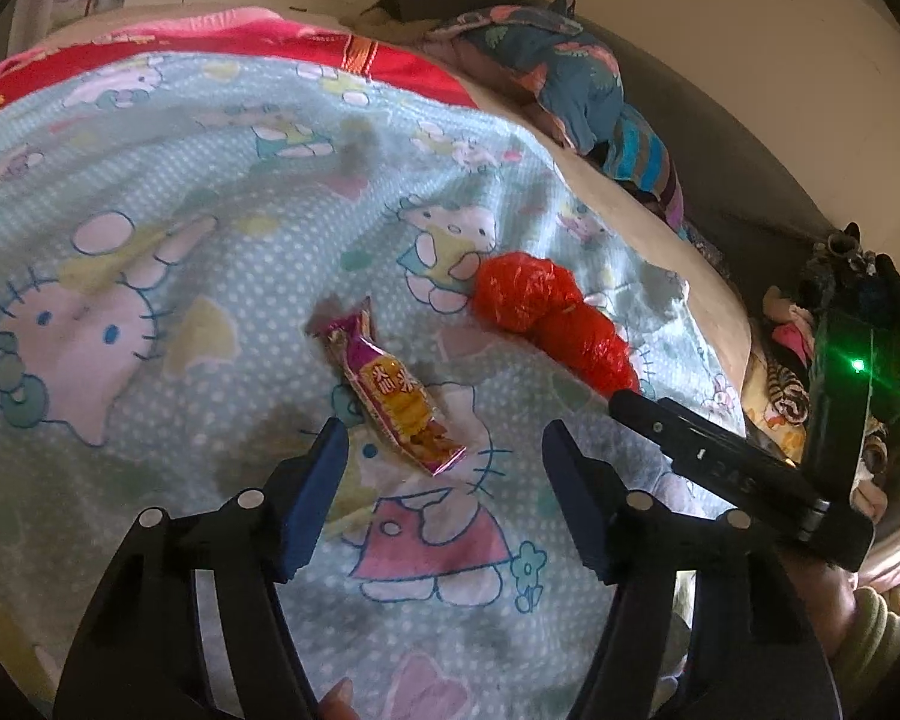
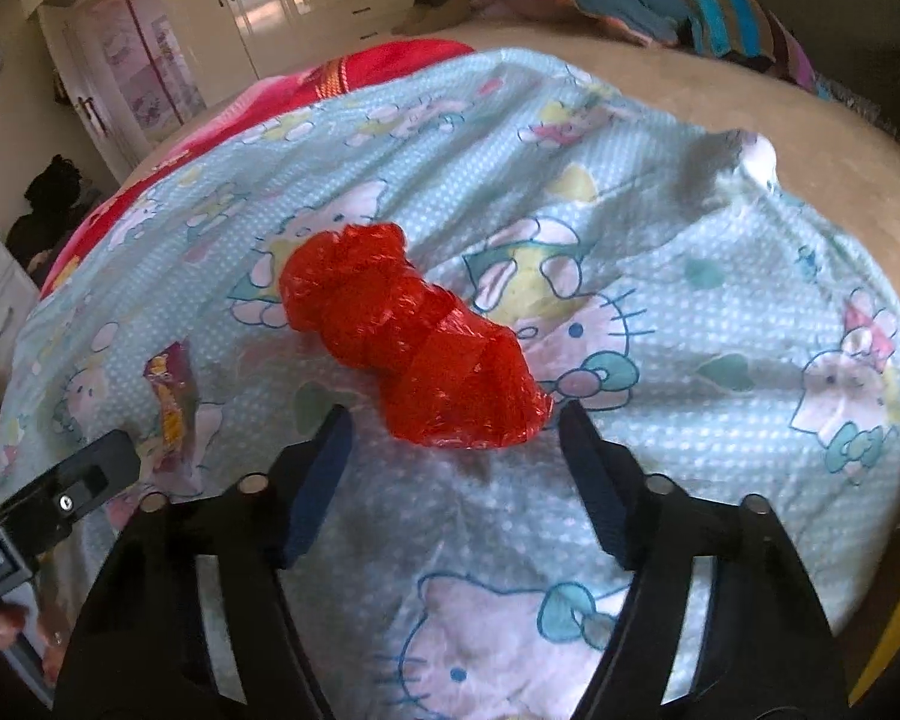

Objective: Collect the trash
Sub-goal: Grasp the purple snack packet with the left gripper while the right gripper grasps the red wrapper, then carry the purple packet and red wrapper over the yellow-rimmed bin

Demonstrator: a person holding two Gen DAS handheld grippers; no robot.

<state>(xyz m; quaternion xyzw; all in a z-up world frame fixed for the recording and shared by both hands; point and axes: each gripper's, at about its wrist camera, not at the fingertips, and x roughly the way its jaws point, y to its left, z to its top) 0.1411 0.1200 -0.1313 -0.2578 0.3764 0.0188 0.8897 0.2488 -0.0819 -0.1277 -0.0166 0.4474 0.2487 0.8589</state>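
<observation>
the left hand-held gripper [image 1: 444, 450] is released, jaws apart, with the near end of the snack wrapper [image 1: 393, 393] lying on the bed cover [image 1: 150, 180] just ahead of its tips. the right hand-held gripper [image 2: 453, 435] is likewise unclenched, and the crumpled red plastic bag [image 2: 414, 348] sits just ahead between its tips. judging from this, each should sink straight onto its piece and pinch low, square across the wrapper, without gathering the soft cover.
</observation>
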